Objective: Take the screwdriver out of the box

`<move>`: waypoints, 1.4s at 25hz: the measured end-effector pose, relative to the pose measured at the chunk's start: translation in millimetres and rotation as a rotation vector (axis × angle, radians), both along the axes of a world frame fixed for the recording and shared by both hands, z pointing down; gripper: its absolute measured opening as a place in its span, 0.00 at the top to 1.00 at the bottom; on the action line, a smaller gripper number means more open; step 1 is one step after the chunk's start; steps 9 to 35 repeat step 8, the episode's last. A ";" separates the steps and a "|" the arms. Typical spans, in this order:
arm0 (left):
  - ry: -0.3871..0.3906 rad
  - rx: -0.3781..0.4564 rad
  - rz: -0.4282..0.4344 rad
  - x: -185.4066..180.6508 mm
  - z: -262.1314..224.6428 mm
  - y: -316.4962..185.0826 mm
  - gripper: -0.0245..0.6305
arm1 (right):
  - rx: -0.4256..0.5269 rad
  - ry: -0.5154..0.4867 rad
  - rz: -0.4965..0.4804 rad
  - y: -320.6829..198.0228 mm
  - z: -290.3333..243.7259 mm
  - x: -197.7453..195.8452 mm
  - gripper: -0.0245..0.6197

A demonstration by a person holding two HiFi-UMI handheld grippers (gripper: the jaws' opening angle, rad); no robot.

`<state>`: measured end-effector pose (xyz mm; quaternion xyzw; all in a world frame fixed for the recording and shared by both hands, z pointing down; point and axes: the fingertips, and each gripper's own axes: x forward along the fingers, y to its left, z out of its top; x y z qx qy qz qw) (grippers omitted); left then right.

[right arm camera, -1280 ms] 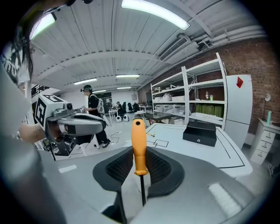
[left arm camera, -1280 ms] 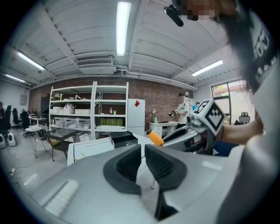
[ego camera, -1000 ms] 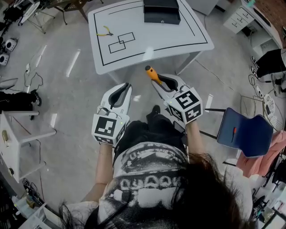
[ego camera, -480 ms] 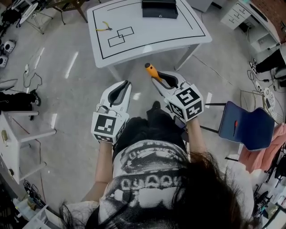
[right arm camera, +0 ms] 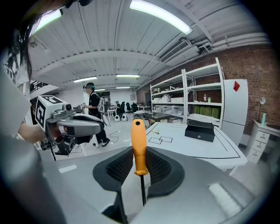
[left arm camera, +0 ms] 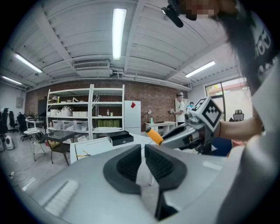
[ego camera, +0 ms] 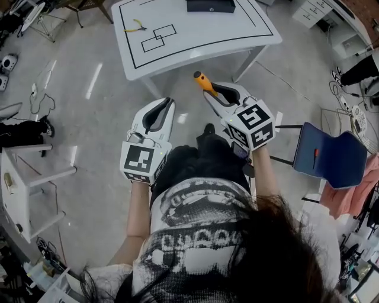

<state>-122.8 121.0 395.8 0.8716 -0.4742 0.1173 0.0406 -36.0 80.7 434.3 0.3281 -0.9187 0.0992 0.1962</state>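
Right gripper (right arm camera: 139, 152): we see its pads clamped on the screwdriver (right arm camera: 138, 138); the orange handle juts past the fingertips and the shaft runs back between them.
Left gripper (left arm camera: 143, 162): empty, pads drawn narrow, seemingly touching.
Table (ego camera: 177, 47): ahead of both grippers, apart.
Box (ego camera: 210, 5): at the table's far edge, well apart from the screwdriver.

Open floor (ego camera: 100, 118) leads to the table (ego camera: 201, 35) ahead; a blue chair (ego camera: 328, 160) stands rightward.
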 end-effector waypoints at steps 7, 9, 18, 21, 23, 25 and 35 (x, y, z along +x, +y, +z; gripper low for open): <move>0.002 0.022 -0.002 -4.2 -2.6 -5.9 0.96 | 0.018 0.014 -0.005 -7.0 -0.3 -1.7 0.81; 0.002 0.028 -0.005 -5.0 -3.3 -7.9 0.96 | 0.024 0.016 -0.008 -9.4 -0.8 -2.0 0.81; 0.002 0.028 -0.005 -5.0 -3.3 -7.9 0.96 | 0.024 0.016 -0.008 -9.4 -0.8 -2.0 0.81; 0.002 0.028 -0.005 -5.0 -3.3 -7.9 0.96 | 0.024 0.016 -0.008 -9.4 -0.8 -2.0 0.81; 0.002 0.028 -0.005 -5.0 -3.3 -7.9 0.96 | 0.024 0.016 -0.008 -9.4 -0.8 -2.0 0.81; 0.002 0.028 -0.005 -5.0 -3.3 -7.9 0.96 | 0.024 0.016 -0.008 -9.4 -0.8 -2.0 0.81; 0.002 0.028 -0.005 -5.0 -3.3 -7.9 0.96 | 0.024 0.016 -0.008 -9.4 -0.8 -2.0 0.81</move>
